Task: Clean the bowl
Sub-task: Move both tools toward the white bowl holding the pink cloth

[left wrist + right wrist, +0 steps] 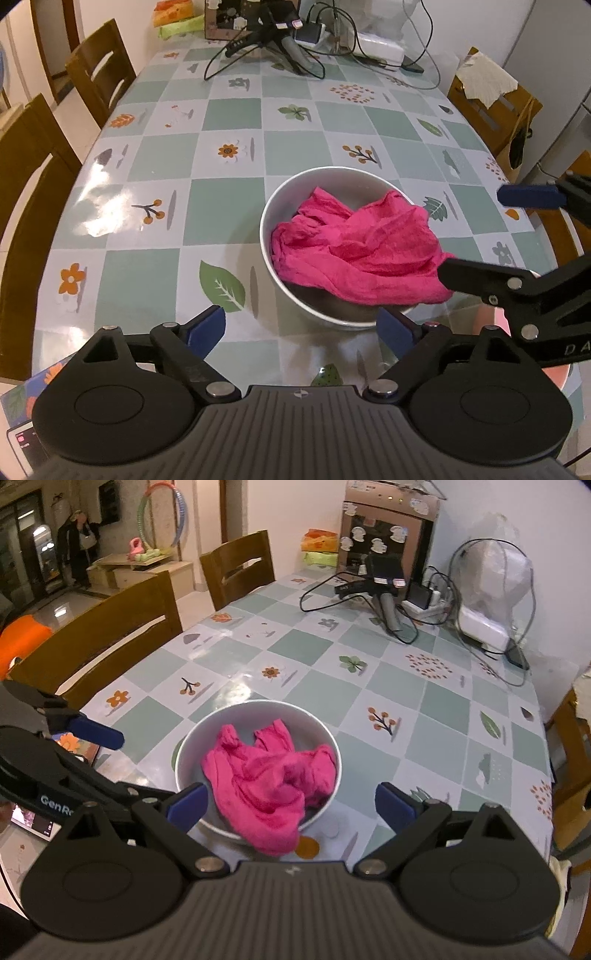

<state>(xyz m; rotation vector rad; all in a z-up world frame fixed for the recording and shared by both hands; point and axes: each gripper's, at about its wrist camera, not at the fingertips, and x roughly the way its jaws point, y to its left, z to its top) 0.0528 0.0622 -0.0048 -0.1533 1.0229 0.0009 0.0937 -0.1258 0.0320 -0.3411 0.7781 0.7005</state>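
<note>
A white bowl point(280, 199) point(258, 704) stands on the checked tablecloth near the table's front edge. A crumpled pink cloth point(354, 251) point(269, 775) lies in it and hangs over the near rim. My left gripper point(301, 328) is open just in front of the bowl. Its right pad point(395, 328) is by the outside of the near rim, its left pad well clear. My right gripper point(291, 805) is open too, its jaws spread either side of the hanging cloth. From the left wrist it point(471, 232) comes in from the right, one fingertip at the cloth's edge.
Cables, a black device point(269, 33), a white fan point(491, 579) and a cardboard box point(388, 528) crowd the table's far end. Wooden chairs point(99, 70) point(96, 638) line the left side; another holds a paper bag point(491, 110). A lit screen point(33, 819) lies at the near left. A person point(79, 542) stands far back.
</note>
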